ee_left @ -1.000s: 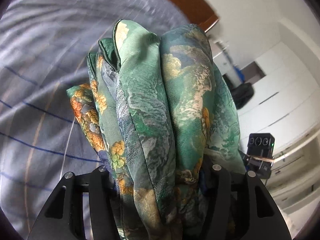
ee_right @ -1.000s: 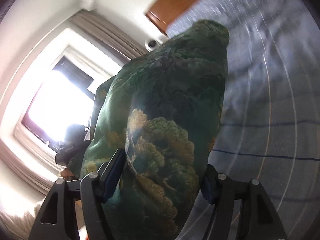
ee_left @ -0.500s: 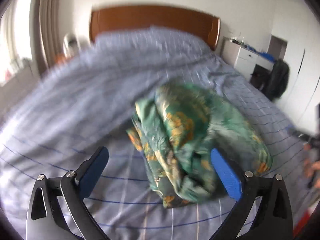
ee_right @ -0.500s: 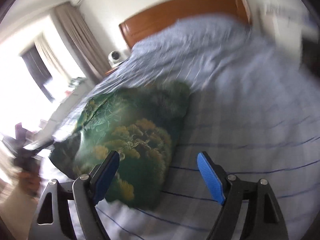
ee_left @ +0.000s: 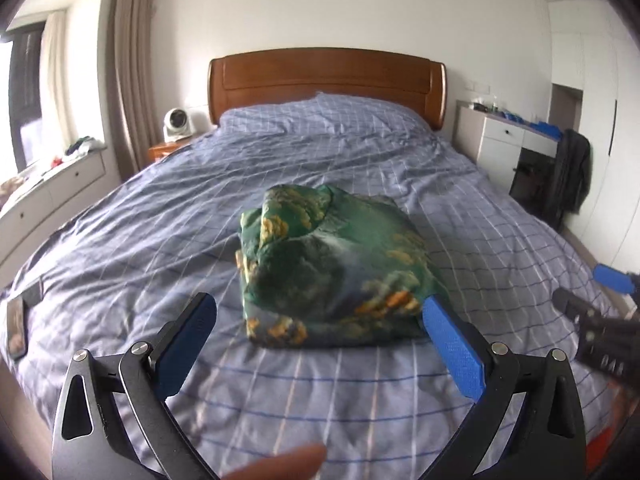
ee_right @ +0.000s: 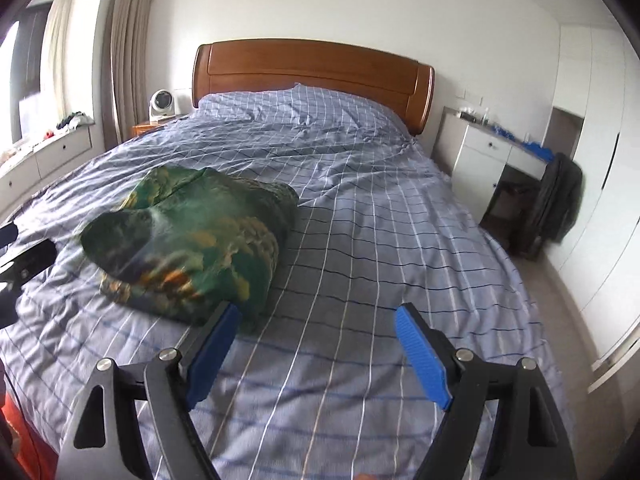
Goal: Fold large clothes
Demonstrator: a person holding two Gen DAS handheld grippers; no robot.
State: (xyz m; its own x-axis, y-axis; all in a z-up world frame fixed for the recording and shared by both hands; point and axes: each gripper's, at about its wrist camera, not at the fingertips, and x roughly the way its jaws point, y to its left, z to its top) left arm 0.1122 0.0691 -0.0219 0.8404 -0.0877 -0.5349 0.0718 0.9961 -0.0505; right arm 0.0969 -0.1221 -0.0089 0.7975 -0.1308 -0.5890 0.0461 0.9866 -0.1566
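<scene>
A green garment with orange and gold patterns (ee_left: 332,268) lies folded in a thick bundle on the blue checked bed cover (ee_left: 160,248). It also shows in the right wrist view (ee_right: 192,248), left of centre. My left gripper (ee_left: 320,312) is open and empty, just in front of the bundle. My right gripper (ee_right: 316,324) is open and empty, to the right of the bundle and near its front corner. The right gripper also shows at the right edge of the left wrist view (ee_left: 592,300).
A wooden headboard (ee_left: 326,76) stands at the far end. A phone (ee_left: 16,326) lies on the bed's left edge. A white dresser (ee_right: 484,160) and a dark bag (ee_right: 556,196) stand to the right. A window ledge with drawers (ee_left: 44,184) runs along the left.
Both grippers let go of the bundled garment, which dropped onto the bed. Both grippers opened and drew back from it toward the foot of the bed.
</scene>
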